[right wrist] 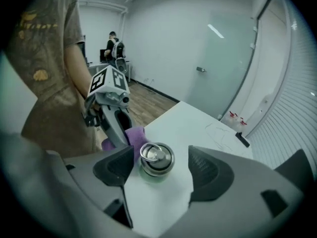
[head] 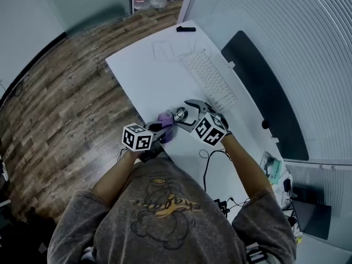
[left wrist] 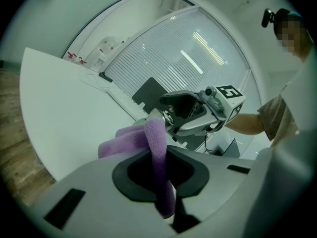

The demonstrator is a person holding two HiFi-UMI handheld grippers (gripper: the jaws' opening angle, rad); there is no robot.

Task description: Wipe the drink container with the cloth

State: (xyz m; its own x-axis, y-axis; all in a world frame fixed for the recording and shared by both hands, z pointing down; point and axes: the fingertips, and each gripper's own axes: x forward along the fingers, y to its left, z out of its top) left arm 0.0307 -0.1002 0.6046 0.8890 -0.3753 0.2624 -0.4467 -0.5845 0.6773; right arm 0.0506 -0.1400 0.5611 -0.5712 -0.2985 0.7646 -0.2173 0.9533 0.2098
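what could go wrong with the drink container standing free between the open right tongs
The right tongs stand apart from the drink container, so a push from the cloth could tip or slide it.
It stands fairly near the table edge, so a slide might send it off.
The left tongs pinch only a fold of cloth, which may pull free.

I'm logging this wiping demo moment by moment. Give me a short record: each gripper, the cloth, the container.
left gripper: shut on purple cloth
right gripper: open, jaws either side of drink container, not gripping it
drink container: upright on white table, metal lid on
cloth position: close beside the container; contact cannot be told
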